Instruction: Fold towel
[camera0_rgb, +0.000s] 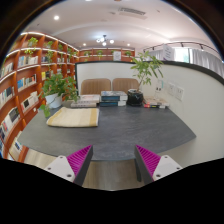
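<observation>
A pale yellow towel (74, 117) lies flat on the grey table (115, 135), at the far left, well beyond my fingers. My gripper (113, 162) is open and empty, held above the table's near edge. Its magenta pads (80, 160) stand wide apart with only the table's surface and wooden edge between them. Nothing is held.
A black and grey device (110, 99) and a dark box (135, 97) stand at the table's far edge, with small items (155, 104) to the right. Potted plants (57, 88) stand at the left and behind (148, 68). Bookshelves (25, 80) line the left wall. Chairs (96, 87) stand beyond the table.
</observation>
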